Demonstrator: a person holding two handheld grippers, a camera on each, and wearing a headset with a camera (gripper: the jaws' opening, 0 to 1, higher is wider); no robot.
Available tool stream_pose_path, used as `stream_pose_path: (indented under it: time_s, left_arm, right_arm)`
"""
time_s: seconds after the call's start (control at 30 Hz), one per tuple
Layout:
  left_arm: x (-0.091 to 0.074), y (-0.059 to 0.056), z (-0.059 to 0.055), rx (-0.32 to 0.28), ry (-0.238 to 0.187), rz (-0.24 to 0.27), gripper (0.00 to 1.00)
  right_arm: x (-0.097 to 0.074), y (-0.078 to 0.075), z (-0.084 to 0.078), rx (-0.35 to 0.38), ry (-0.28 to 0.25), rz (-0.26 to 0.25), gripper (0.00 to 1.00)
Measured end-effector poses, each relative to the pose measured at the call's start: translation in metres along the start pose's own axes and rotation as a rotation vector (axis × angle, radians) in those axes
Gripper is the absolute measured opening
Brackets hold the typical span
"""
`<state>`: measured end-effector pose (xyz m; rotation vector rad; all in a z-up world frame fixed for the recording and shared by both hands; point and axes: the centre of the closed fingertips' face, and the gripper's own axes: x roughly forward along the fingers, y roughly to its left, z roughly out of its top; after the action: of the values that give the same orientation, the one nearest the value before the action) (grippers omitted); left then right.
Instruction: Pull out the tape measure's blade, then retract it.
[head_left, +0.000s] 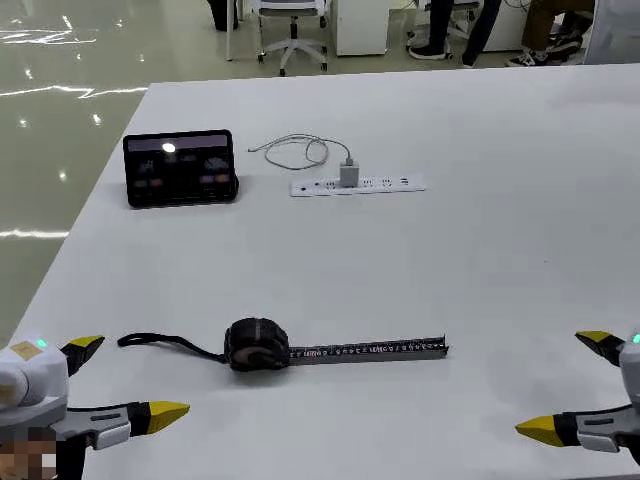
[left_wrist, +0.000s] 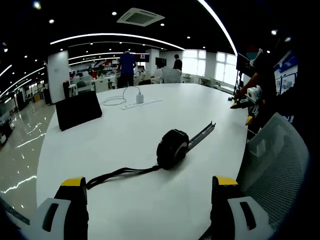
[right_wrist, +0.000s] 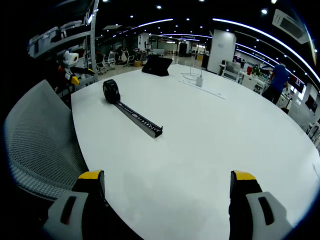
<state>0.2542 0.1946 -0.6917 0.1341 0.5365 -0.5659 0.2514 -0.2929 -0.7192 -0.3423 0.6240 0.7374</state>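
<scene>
A black tape measure (head_left: 257, 344) lies on the white table (head_left: 400, 250) near its front edge, its blade (head_left: 368, 350) pulled out to the right and its wrist strap (head_left: 165, 343) trailing left. It also lies ahead in the left gripper view as the tape measure (left_wrist: 172, 148) and far left in the right gripper view as the tape measure (right_wrist: 111, 91) with blade (right_wrist: 140, 119). My left gripper (head_left: 125, 378) hovers open at the lower left, apart from the strap. My right gripper (head_left: 578, 385) stands open at the lower right, holding nothing.
A dark tablet (head_left: 180, 168) stands propped at the back left. A white power strip (head_left: 357, 184) with a charger and coiled cable (head_left: 295, 152) lies behind the tape. A grey mesh chair back (right_wrist: 40, 145) is by the table's near edge. Office chairs and people are beyond the far edge.
</scene>
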Motion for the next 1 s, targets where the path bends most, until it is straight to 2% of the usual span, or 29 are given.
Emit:
stream_pose_path:
  time_s: [0.1, 0.2, 0.27, 0.4, 0.5, 0.7, 1.0]
  left_arm:
    - [-0.006, -0.001, -0.001, 0.003, 0.000, 0.001, 1.00]
    - [-0.010, 0.004, -0.004, 0.005, 0.001, 0.013, 1.00]
    - [-0.012, 0.006, -0.004, -0.004, -0.003, 0.019, 1.00]
    - [-0.013, 0.007, -0.006, -0.011, -0.004, 0.019, 1.00]
    - [-0.014, 0.006, -0.011, 0.003, 0.010, 0.017, 1.00]
    - [-0.018, 0.004, -0.012, -0.010, 0.004, 0.020, 1.00]
    - [-0.017, 0.003, -0.012, -0.014, 0.004, 0.018, 1.00]
  right_arm:
    - [-0.011, -0.003, -0.003, 0.019, -0.010, -0.021, 1.00]
    - [-0.019, -0.006, -0.009, 0.009, 0.002, -0.045, 1.00]
    - [-0.025, -0.008, -0.008, 0.041, -0.013, -0.051, 1.00]
    - [-0.032, -0.011, -0.009, 0.030, -0.009, -0.060, 1.00]
    - [-0.034, -0.009, -0.013, 0.021, 0.001, -0.063, 1.00]
    - [-0.036, -0.006, -0.018, 0.036, 0.005, -0.051, 1.00]
    - [-0.037, -0.006, -0.014, 0.032, -0.010, -0.051, 1.00]
